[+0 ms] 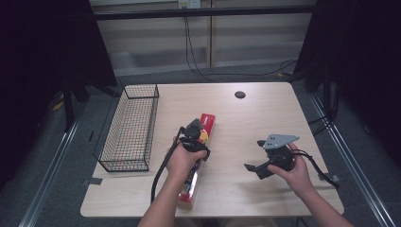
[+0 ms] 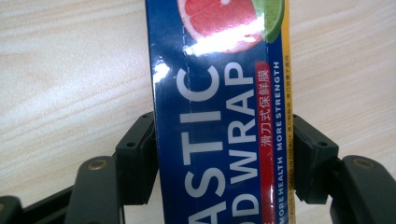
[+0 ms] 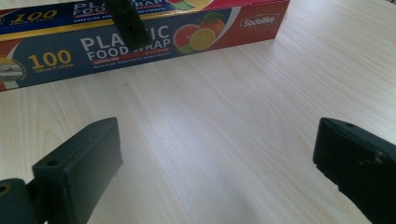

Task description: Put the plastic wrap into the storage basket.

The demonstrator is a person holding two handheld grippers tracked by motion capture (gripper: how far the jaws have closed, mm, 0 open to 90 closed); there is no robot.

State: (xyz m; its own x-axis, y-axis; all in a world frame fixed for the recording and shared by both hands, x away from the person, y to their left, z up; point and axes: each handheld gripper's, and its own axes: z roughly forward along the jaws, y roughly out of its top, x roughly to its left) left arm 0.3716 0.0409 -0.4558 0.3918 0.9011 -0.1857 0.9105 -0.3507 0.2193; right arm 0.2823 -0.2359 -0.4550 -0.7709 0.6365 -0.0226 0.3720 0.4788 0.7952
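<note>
While I watch from above, the table [image 1: 265,118] lies broad and pale, its far edge bearing a small dark hole [image 1: 240,94]. Along its left side stands a long wire basket [image 1: 130,127], just beside the box [image 1: 201,137] of plastic wrap, which lies flat on the wood, lengthwise toward me, near the middle.

My left gripper [image 1: 195,135] sits on top of that box, hand and cable covering its midsection from above. Its own view shows what the high one hides: a pad against each long side of the box [image 2: 219,116], pinching it across its width.

My right gripper [image 1: 265,165] hovers well apart to the right over bare wood, jaws spread wide with nothing between them. Its view shows the box's [image 3: 140,39] side lettering, and one jaw of the left gripper crossing it.
</note>
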